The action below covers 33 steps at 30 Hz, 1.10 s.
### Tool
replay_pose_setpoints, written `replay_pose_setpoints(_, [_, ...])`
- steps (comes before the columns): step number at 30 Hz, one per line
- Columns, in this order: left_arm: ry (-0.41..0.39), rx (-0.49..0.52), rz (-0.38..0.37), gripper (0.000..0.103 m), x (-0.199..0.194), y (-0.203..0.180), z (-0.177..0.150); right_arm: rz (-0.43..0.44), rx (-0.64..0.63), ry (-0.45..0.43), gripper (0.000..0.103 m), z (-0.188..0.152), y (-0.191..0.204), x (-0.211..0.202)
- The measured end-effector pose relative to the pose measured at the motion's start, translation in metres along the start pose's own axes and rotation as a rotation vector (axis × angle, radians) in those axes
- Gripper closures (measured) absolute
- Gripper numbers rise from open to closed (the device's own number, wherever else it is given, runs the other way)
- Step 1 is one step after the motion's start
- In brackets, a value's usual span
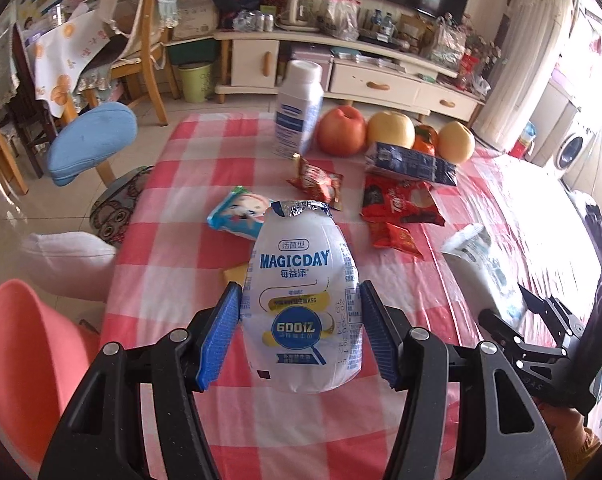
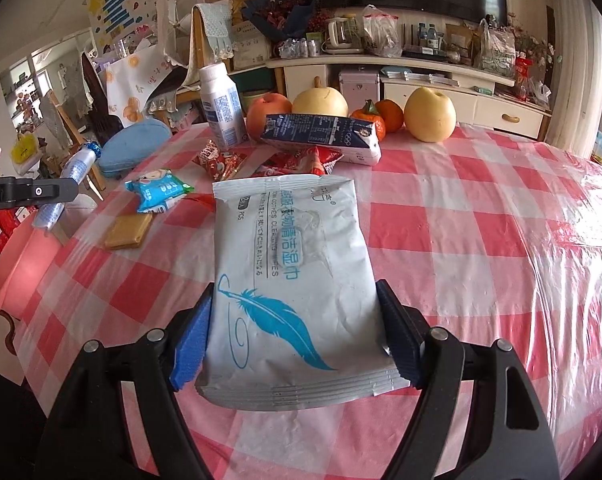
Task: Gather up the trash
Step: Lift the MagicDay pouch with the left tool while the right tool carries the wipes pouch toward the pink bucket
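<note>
Hanging off the counter's left edge, the pink bin (image 1: pixel 25 364) waits below table height, presumably so trash can be dropped straight into it. Just right of it, the left hand-held gripper (image 1: pixel 301 312) has its blue pads pressed to both sides of an empty MAGICDAY yogurt bottle (image 1: pixel 301 300), held neck forward with the torn foil lid away from the camera; in the right wrist view the bottle hangs tilted above the bin, which suggests a drop is near. Further right on the checked counter (image 2: pixel 481 240) lie loose wrappers: a blue cartoon packet (image 2: pixel 159 192), a gold packet (image 2: pixel 127 232), red snack bags (image 1: pixel 401 204) and a flattened dark milk carton (image 2: pixel 321 136), all probably still to collect. An upright white bottle (image 2: pixel 221 108) and fruit (image 2: pixel 429 116) line the far edge. At right, the right hand-held gripper (image 2: pixel 297 332) is closed across the width of a wet-wipes pack (image 2: pixel 293 280), gripping its edges so the limp pack stays flat, lifted over the counter.
</note>
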<state>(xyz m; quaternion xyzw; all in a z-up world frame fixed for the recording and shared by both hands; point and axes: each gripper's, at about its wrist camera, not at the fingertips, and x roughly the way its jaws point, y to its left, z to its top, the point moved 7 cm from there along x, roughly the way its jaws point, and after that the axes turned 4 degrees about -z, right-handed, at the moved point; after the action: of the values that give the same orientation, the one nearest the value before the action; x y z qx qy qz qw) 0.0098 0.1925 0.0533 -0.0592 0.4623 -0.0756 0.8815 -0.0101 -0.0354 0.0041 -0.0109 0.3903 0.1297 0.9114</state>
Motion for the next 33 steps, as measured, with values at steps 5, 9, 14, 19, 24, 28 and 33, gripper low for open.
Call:
replay_pose_setpoints(5, [-0.033, -0.025, 0.033, 0.042, -0.014, 0.021, 0.0, 0.006, -0.015, -0.008, 0.026, 0.002, 0.014, -0.006])
replay_pose_setpoints(9, [-0.058, -0.044, 0.057, 0.042, -0.024, 0.036, -0.002, 0.012, -0.04, -0.012, 0.026, 0.003, 0.031, -0.012])
replay_pose_setpoints(14, [-0.091, -0.072, 0.093, 0.042, -0.036, 0.059, -0.003, 0.022, -0.07, -0.01, 0.026, 0.004, 0.052, -0.017])
replay_pose_setpoints(19, [-0.121, -0.119, 0.11, 0.042, -0.05, 0.084, -0.007, 0.036, -0.105, -0.013, 0.026, 0.005, 0.077, -0.022])
replay_pose_setpoints(24, [-0.145, -0.155, 0.142, 0.042, -0.063, 0.104, -0.013, 0.062, -0.148, -0.016, 0.026, 0.008, 0.108, -0.027])
replay_pose_setpoints(28, [-0.16, -0.189, 0.17, 0.042, -0.073, 0.125, -0.019, 0.088, -0.191, -0.02, 0.026, 0.012, 0.136, -0.03])
replay_pose_setpoints(33, [-0.177, -0.235, 0.197, 0.042, -0.081, 0.146, -0.025, 0.133, -0.27, -0.031, 0.026, 0.018, 0.184, -0.034])
